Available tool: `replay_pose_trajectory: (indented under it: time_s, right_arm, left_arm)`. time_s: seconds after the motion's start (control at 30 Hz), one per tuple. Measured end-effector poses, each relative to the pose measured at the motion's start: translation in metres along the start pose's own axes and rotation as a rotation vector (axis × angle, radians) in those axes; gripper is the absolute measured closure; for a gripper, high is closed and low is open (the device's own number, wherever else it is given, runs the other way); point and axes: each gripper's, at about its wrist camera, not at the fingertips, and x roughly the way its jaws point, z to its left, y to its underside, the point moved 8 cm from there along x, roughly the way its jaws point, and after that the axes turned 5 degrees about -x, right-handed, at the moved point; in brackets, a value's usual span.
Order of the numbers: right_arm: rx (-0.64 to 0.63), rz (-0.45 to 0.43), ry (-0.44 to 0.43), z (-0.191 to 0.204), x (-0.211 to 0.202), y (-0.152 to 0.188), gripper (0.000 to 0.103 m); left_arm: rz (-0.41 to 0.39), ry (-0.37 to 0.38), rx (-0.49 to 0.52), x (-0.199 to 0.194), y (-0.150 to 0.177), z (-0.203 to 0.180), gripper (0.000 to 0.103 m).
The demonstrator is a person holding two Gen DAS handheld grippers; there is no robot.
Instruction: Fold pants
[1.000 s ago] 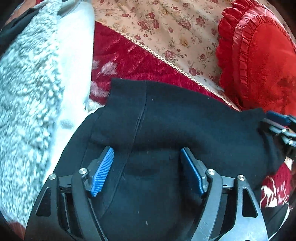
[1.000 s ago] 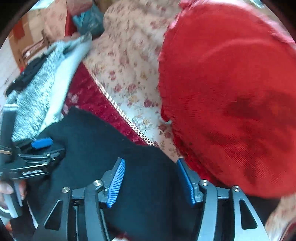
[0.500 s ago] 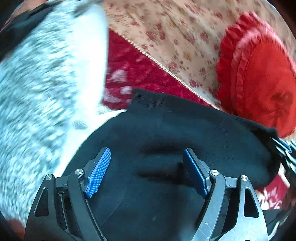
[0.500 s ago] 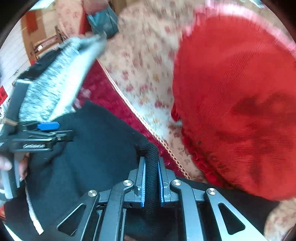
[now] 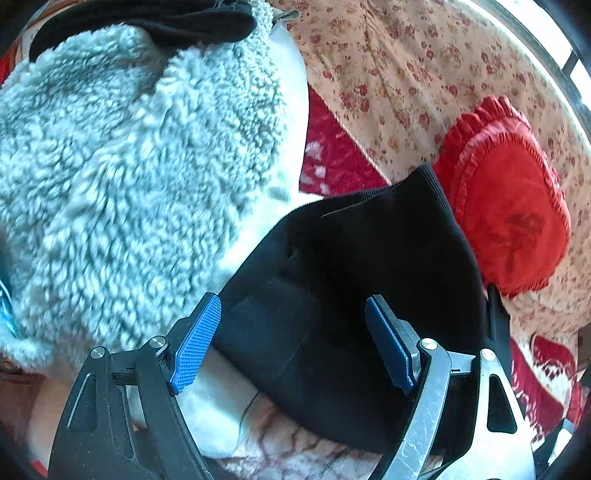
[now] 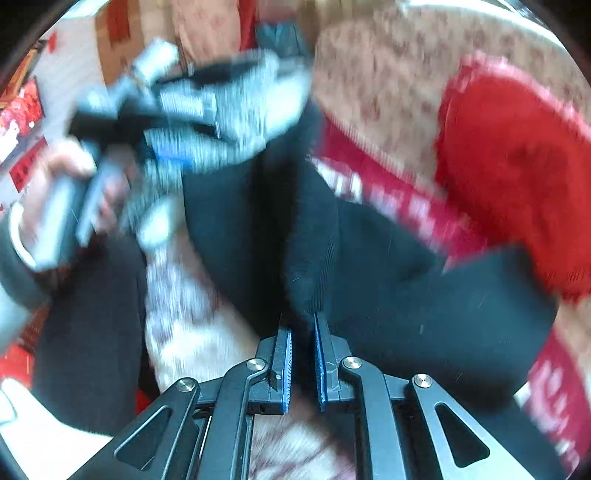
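The left gripper [image 5: 291,343] w/ blue ribbed pads is spread wide, nothing pinched; it hovers over the black knit pants [image 5: 362,266], tipped down toward the cloth, left pad [image 5: 195,343] out past the fabric edge, right pad [image 5: 388,347] over the dark cloth. In the right wrist view that same tool shows up top left, badly blurred, gripped in a bare hand [image 6: 55,199] w/ a dark sleeve at the wrist.

The right gripper [image 6: 301,354] has its pads drawn nearly together, clamped on a thick ribbed edge of the pants [image 6: 310,258]. That edge stands up from between the pads as a bunched ridge, and the rest of the cloth falls away to either side.

Pants lie on a red blanket w/ white pattern [image 5: 332,162], part raised: in the left view one ribbed corner peaks up toward the red ruffled heart-shaped cushion [image 5: 506,206], edge taut, w/ a flat darker panel nearer the pads. Fabric is plain black, layers doubled; can't tell leg from waist.

Just left of the pants sits a fluffy grey-white fleece garment [image 5: 129,166], touching them, w/ a black garment [image 5: 147,22] lying on top of it. Behind is a cream floral sofa cover [image 5: 406,74]. A pale marbled-pattern cloth [image 5: 280,439] shows beneath the near pants edge.
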Motion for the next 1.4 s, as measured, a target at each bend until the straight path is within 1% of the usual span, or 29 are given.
replay_pose_trajectory:
  time_s: [0.03, 0.1, 0.17, 0.2, 0.23, 0.3, 0.43, 0.53, 0.57, 0.6, 0.63, 0.67, 0.7, 0.77, 0.8, 0.87, 0.97, 1.03, 1.07, 1.1, 1.13, 1.23, 1.3, 1.4]
  right_arm:
    - [0.003, 0.006, 0.005, 0.0, 0.0, 0.002, 0.093]
    - [0.029, -0.017, -0.015, -0.001, -0.012, -0.004, 0.084]
    - [0.063, -0.074, -0.071, -0.003, -0.031, -0.018, 0.057]
    - [0.081, -0.108, -0.089, -0.004, -0.039, -0.025, 0.055]
    - [0.099, -0.141, -0.101, -0.005, -0.045, -0.033, 0.055]
    - [0.109, -0.157, -0.116, -0.003, -0.046, -0.043, 0.055]
    - [0.055, -0.126, -0.108, 0.017, -0.015, -0.063, 0.055]
    - [0.065, -0.116, -0.112, 0.026, 0.013, -0.076, 0.064]
    - [0.066, -0.106, -0.117, 0.028, 0.024, -0.08, 0.064]
    - [0.065, -0.074, -0.116, 0.031, 0.039, -0.08, 0.065]
    - [0.082, -0.007, -0.118, 0.033, 0.058, -0.074, 0.065]
    - [0.086, 0.003, -0.116, 0.034, 0.063, -0.072, 0.065]
    - [0.072, -0.018, -0.109, 0.037, 0.059, -0.072, 0.065]
    - [0.057, 0.003, -0.137, 0.038, 0.047, -0.068, 0.065]
    - [0.064, 0.011, -0.13, 0.033, 0.04, -0.065, 0.065]
    - [0.09, -0.015, -0.06, 0.012, 0.02, -0.057, 0.065]
    - [0.188, -0.028, 0.067, -0.041, -0.006, -0.044, 0.065]
    - [0.266, -0.012, 0.161, -0.082, -0.016, -0.036, 0.062]
    - [0.307, 0.01, 0.208, -0.103, -0.018, -0.032, 0.061]
    - [0.336, 0.029, 0.234, -0.119, -0.016, -0.031, 0.06]
    - [0.369, 0.054, 0.254, -0.137, -0.011, -0.03, 0.06]
    - [0.468, 0.137, 0.282, -0.176, 0.01, -0.032, 0.06]
    - [0.549, 0.164, 0.263, -0.198, 0.027, -0.038, 0.059]
    - [0.618, 0.217, 0.24, -0.218, 0.054, -0.038, 0.059]
  left_arm:
    - [0.003, 0.008, -0.002, -0.001, 0.002, 0.001, 0.022]
    - [-0.003, 0.015, -0.006, -0.007, 0.005, 0.005, 0.022]
    - [-0.012, 0.024, -0.027, -0.014, 0.008, 0.014, 0.022]
    - [-0.011, 0.03, -0.038, -0.015, 0.01, 0.018, 0.022]
    - [-0.006, 0.034, -0.05, -0.015, 0.011, 0.022, 0.022]
    - [-0.007, 0.019, -0.066, -0.018, 0.012, 0.033, 0.022]
    - [-0.035, -0.016, -0.085, -0.027, 0.009, 0.051, 0.022]
    - [-0.059, -0.045, -0.081, -0.033, 0.005, 0.056, 0.022]
    - [-0.066, -0.048, -0.076, -0.035, 0.004, 0.056, 0.022]
    - [-0.067, -0.046, -0.067, -0.034, 0.004, 0.053, 0.022]
    - [-0.064, -0.045, -0.056, -0.033, 0.005, 0.049, 0.022]
    - [-0.061, -0.045, -0.044, -0.031, 0.006, 0.044, 0.022]
    - [-0.056, -0.041, -0.028, -0.028, 0.008, 0.037, 0.022]
    - [-0.041, -0.031, -0.002, -0.02, 0.013, 0.023, 0.022]
    - [-0.031, -0.021, 0.01, -0.016, 0.016, 0.015, 0.022]
    - [-0.016, 0.002, 0.035, -0.01, 0.024, -0.003, 0.022]
    - [-0.003, 0.021, 0.084, -0.006, 0.036, -0.029, 0.022]
    - [0.0, 0.02, 0.132, -0.002, 0.045, -0.047, 0.022]
    - [0.006, 0.027, 0.153, -0.001, 0.049, -0.056, 0.022]
    - [0.019, 0.044, 0.17, 0.001, 0.055, -0.065, 0.022]
    - [0.03, 0.056, 0.18, 0.003, 0.059, -0.073, 0.022]
    - [0.041, 0.057, 0.21, 0.008, 0.067, -0.087, 0.022]
    - [0.045, 0.056, 0.222, 0.012, 0.07, -0.093, 0.022]
    - [0.063, 0.053, 0.239, 0.018, 0.074, -0.097, 0.022]
